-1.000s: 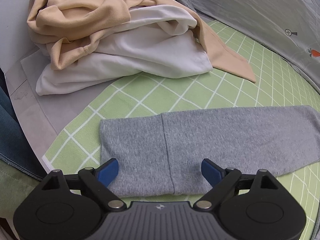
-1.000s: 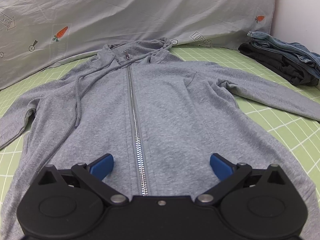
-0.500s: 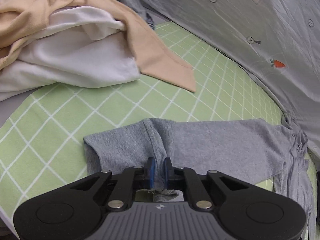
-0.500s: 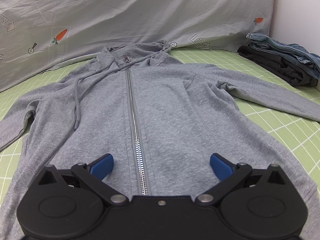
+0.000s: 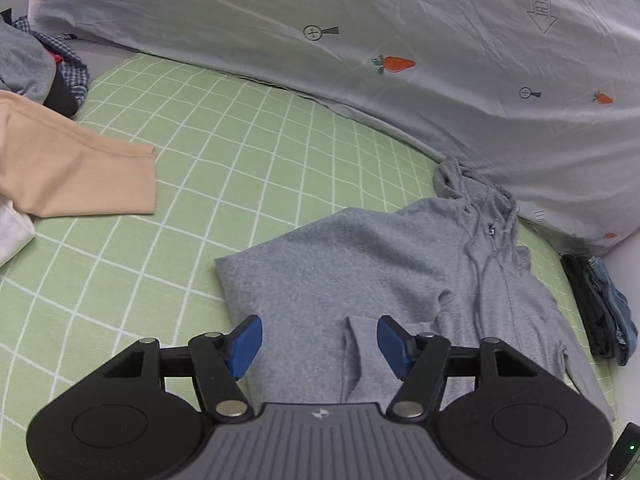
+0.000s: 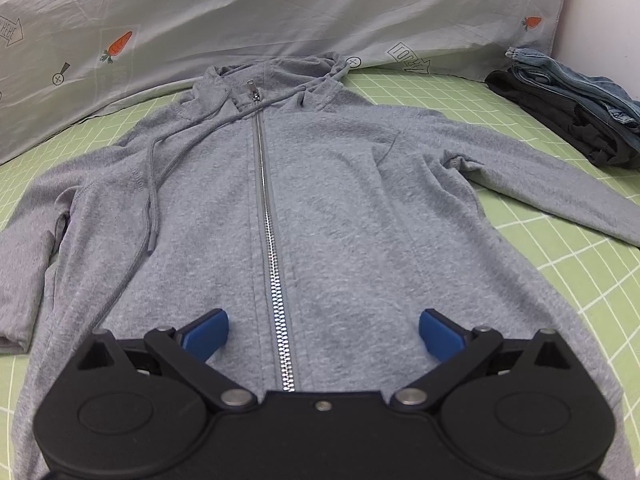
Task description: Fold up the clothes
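Left gripper, jaws wide and empty, hangs over the folded-in left sleeve of the grey hoodie; right gripper, jaws wide and empty, straddles the zipper, running lengthwise ahead on the bed.

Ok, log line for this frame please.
phase: sleeve fold | left gripper: open above folded sleeve | right gripper: open over hoodie hem

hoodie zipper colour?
Silver metal teeth on the zipper, set on grey tape down the grey hoodie. Clearest in the right wrist view.
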Available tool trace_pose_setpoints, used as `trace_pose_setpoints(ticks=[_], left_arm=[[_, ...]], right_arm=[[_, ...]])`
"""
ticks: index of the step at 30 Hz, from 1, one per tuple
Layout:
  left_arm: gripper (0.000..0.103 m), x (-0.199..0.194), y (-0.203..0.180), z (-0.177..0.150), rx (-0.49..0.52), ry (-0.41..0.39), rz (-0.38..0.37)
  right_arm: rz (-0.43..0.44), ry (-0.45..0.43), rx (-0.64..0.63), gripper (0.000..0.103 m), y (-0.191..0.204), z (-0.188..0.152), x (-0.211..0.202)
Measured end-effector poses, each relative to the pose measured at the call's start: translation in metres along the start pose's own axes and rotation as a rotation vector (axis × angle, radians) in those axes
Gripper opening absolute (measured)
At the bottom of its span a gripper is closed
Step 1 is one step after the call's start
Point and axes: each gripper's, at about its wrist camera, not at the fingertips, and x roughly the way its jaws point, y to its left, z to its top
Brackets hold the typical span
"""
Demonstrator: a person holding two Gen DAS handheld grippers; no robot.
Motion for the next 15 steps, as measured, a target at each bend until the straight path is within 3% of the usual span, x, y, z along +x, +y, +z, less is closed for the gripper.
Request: trace_pose_setpoints(ticks=[3,5,13,15], left_arm=[[0.065,0.008,0.015,-0.004,0.001,0.036,0.099],[0.065,0.012,0.019,-0.007,0.015,0.062,0.137],[0.072,0.027,0.01,-0.01,0.129,0.102,0.182],[0.077,0.03,0.007,-0.009,0.158,0.104,0.188]], right_arm=[[0.02,-0.059,-0.036,0.093,0.015,0.013,-0.014],[0.083,-0.073,-0.069,0.091,0.03,0.023,-0.019],[0.338,-0.017,-0.275,0.041,0.121,0.047,-0.003],[0.366,0.005,-0.295,0.035,0.136,0.047,0.002]])
